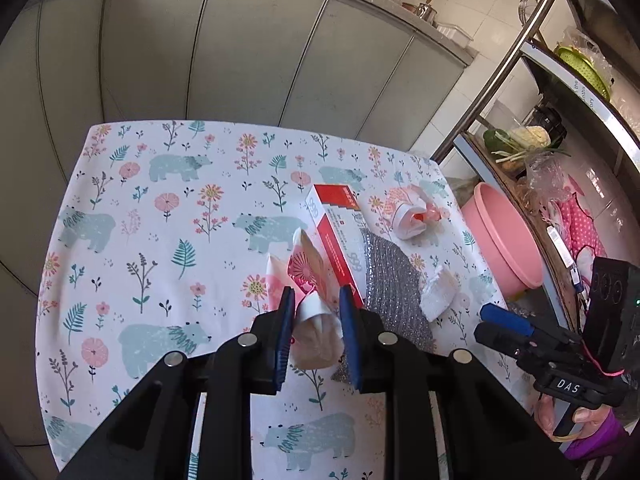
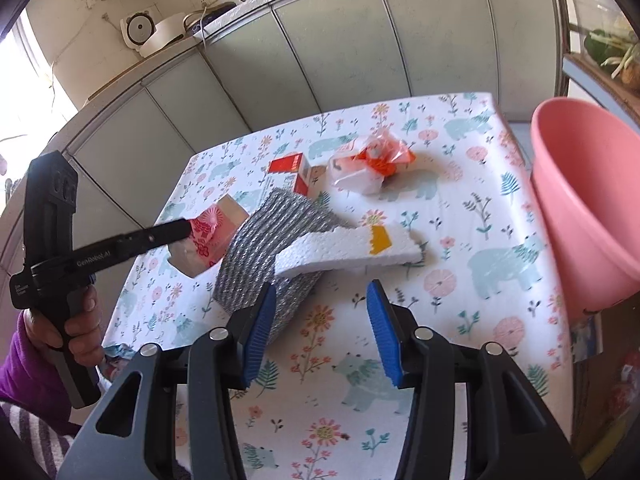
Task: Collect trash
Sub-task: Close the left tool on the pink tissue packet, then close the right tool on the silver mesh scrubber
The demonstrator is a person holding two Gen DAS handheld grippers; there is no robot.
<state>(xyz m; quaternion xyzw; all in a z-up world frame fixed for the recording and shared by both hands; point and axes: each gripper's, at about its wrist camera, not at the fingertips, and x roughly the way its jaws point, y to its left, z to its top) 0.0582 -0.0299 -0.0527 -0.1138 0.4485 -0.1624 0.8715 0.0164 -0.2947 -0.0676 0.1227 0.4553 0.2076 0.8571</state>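
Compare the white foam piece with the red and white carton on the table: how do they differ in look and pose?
1. The foam piece is plain white with ragged, broken edges and one yellow patch; the carton is a printed red and white box with straight edges.
2. The foam piece leans on the silver glitter cloth, one end raised; the carton lies flat.
3. The foam piece sits nearer the pink basin.

Both rest on the floral tablecloth, ungripped.
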